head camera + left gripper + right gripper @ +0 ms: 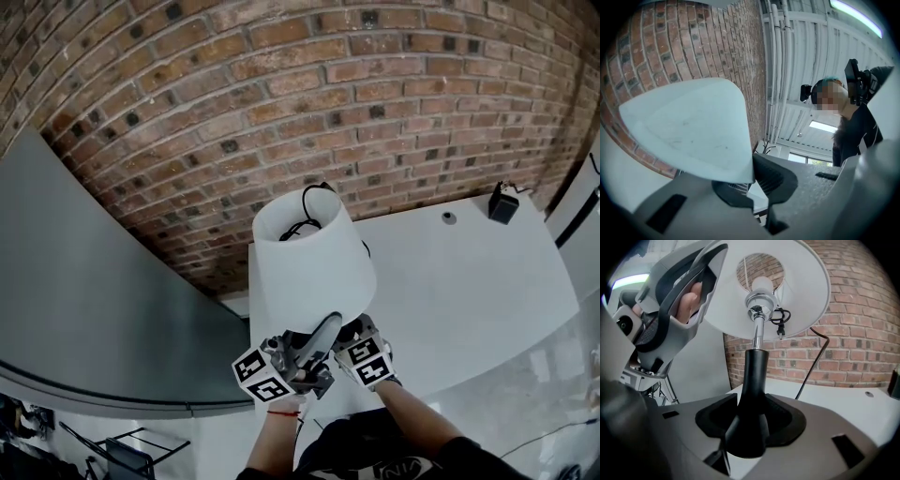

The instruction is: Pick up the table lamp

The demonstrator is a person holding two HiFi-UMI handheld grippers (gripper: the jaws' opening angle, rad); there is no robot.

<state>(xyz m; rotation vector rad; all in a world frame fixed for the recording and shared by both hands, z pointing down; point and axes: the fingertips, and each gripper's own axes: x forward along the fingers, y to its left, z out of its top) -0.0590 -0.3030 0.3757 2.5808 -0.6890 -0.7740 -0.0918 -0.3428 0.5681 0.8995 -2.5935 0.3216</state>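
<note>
At the bottom of the head view, we note both wrists close together, left wrist (284, 417) beside right wrist (398, 394), forearms reaching forward and the two marker cubes almost touching.

Left gripper (753, 176): tilted upward, jaws closed, pads pinching the lower rim of the white shade (693, 126). From the right gripper view we see this tool rising at upper left to the rim, with fingers (689, 303) wrapped inside its handle.

Right gripper (750, 420): set lower and under the shade, jaws clamped on the black stem (752, 380) where it flares out toward the foot.

Table lamp (309, 262): upright between both tools, over the near left corner of the white table (469, 281). We cannot tell whether its foot is clear of the tabletop. The bulb (762, 284) sits inside the shade above a chrome socket. A dark cord (813, 359) runs down behind it to the table.

Farther back: a small black box (502, 203) at the table's far edge, then the brick wall (281, 94).
</note>
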